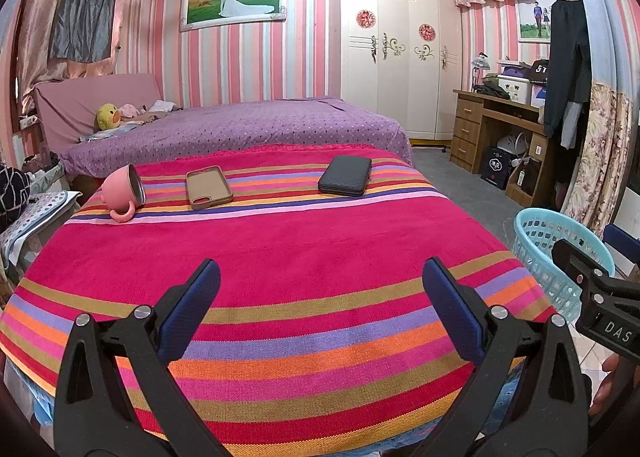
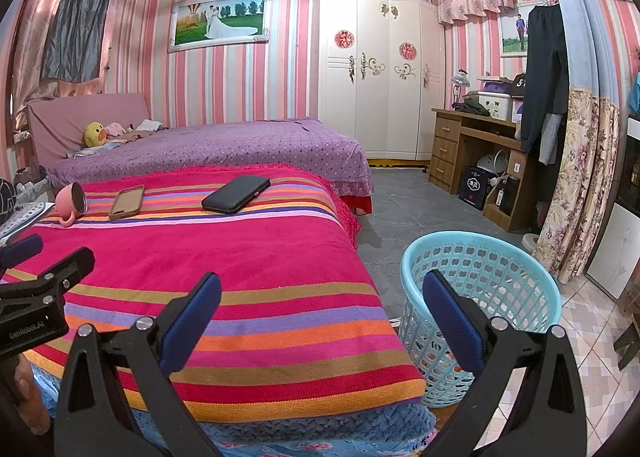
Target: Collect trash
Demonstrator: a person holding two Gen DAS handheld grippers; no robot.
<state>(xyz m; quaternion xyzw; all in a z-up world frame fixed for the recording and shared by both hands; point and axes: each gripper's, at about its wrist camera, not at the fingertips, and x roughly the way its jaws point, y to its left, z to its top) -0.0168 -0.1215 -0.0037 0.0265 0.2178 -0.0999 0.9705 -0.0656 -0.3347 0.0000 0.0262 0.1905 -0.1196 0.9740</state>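
Note:
My left gripper [image 1: 320,277] is open and empty above the near end of the striped blanket [image 1: 280,257]. My right gripper [image 2: 322,289] is open and empty over the blanket's right edge, beside the light blue basket [image 2: 480,253], which stands on the floor to the right of the bed. Orange things show through the basket's lower wall. The basket also shows in the left wrist view [image 1: 532,233]. At the far end of the blanket lie a tipped pink cup [image 1: 126,191], a tan phone case [image 1: 209,187] and a black wallet [image 1: 345,175].
A purple bed [image 1: 240,129] lies behind the striped blanket. A white wardrobe [image 1: 392,49] and a wooden desk [image 1: 492,125] stand at the back right. A flowered curtain [image 2: 576,185] hangs to the right of the basket. Grey floor [image 2: 400,209] lies between the bed and the desk.

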